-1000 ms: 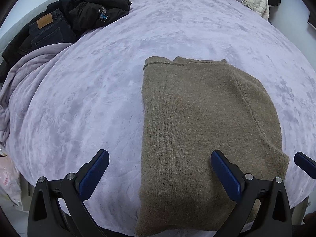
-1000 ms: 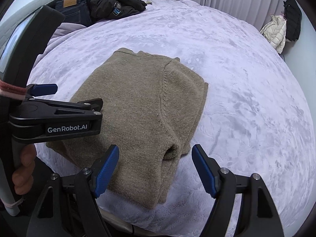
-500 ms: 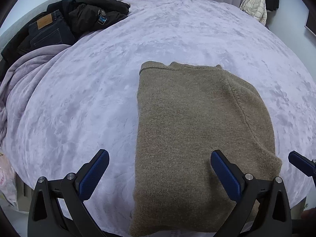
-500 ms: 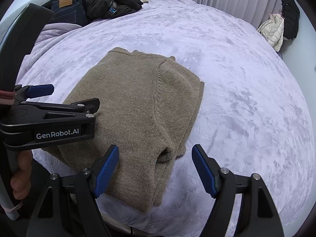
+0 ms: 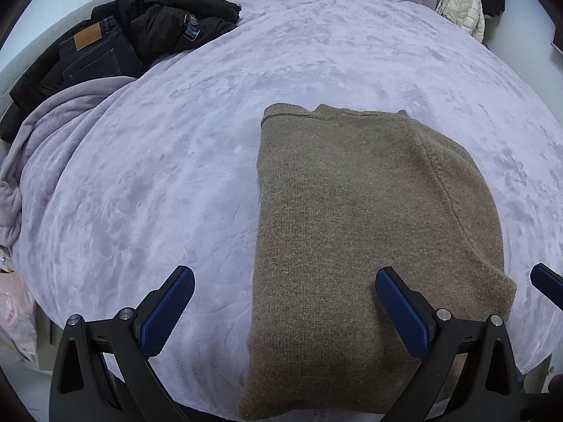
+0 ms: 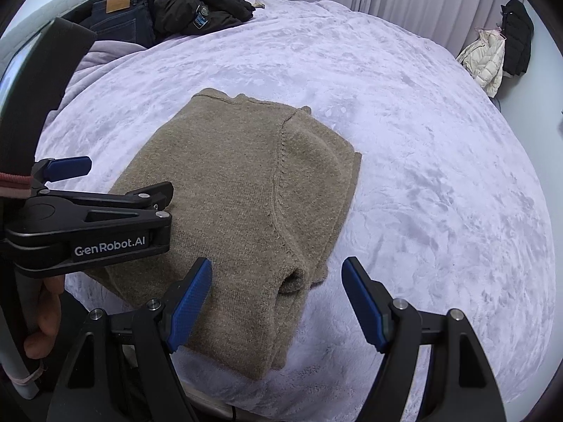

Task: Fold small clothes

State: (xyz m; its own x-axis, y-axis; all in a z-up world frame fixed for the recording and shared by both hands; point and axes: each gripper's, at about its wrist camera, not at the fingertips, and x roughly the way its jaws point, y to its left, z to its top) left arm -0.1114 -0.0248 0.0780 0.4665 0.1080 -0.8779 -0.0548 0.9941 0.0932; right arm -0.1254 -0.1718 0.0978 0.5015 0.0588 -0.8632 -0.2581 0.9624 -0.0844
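Two grippers, both spread wide, pinching nothing: left gripper (image 5: 285, 311), right gripper (image 6: 276, 302). Beneath and ahead of both, folded brown sweater (image 5: 355, 232) flat on lilac blanket (image 5: 158, 183). Far beyond left jaws, dark clothes pile (image 5: 147, 31).

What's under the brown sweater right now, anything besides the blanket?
The folded brown sweater lies on the lilac blanket, which shows bare around it; its near edge overhangs the bed edge. Whatever sits beneath the knit itself is covered.
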